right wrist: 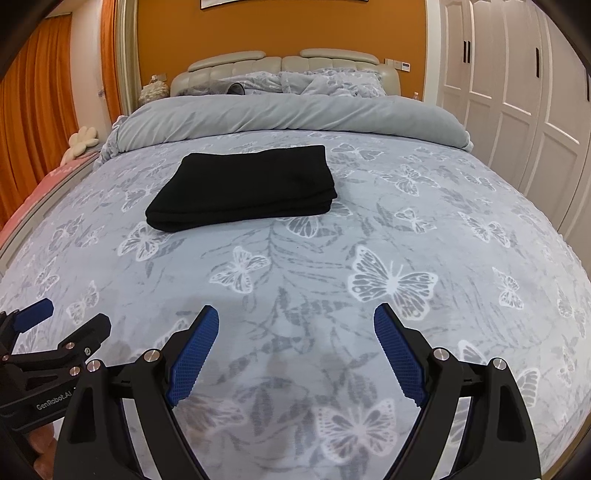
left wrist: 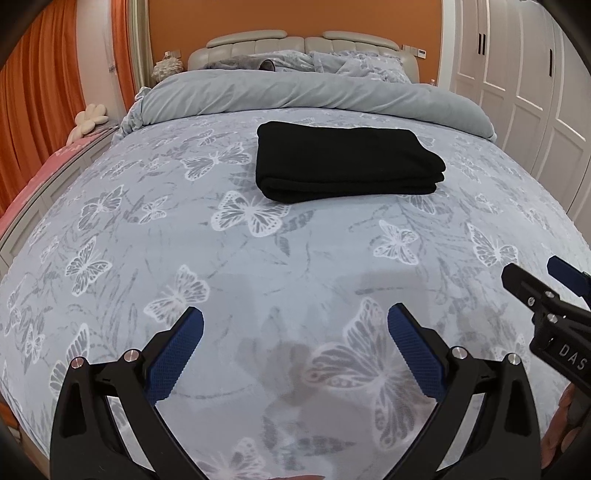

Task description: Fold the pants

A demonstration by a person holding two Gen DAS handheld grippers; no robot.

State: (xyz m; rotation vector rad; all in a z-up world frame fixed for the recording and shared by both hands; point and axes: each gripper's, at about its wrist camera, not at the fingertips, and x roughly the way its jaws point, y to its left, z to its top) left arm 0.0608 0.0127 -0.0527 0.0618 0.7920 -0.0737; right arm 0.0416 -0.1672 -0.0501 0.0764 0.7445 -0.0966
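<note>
On the bed (left wrist: 258,258), toward its middle and short of the rolled-back duvet (left wrist: 295,92), lie the black pants (left wrist: 343,162), folded into a compact rectangular stack. Layered edges show along the stack's near side and at its right corner. The same stack appears in the right wrist view (right wrist: 247,184), left of centre, flat on the butterfly-print cover (right wrist: 369,240).

Left gripper (left wrist: 295,328): fingers spread wide, blue ribbed pads (left wrist: 177,354) facing each other, nothing between them. It hovers over bare cover near the foot of the bed, well apart from the pants. Seen from the right wrist view, this gripper (right wrist: 62,321) enters at the lower left edge, its fingers likewise parted.

Right gripper (right wrist: 295,325): fingers spread wide, pads (right wrist: 192,358) empty, over bare cover and well apart from the pants. In the left wrist view it (left wrist: 532,273) shows only partly at the right edge, with one black finger and a blue pad tip visible.

Neither gripper touches the garment.

Surroundings: a padded beige headboard (left wrist: 295,46) stands against an orange wall (right wrist: 280,29). Patterned pillows (left wrist: 351,62) rest before the headboard. Orange curtains (left wrist: 40,92) hang at the left. White panelled wardrobe doors (right wrist: 517,92) line the right side. A cream flower-shaped cushion (left wrist: 90,118) sits beside the bed at the left edge.
</note>
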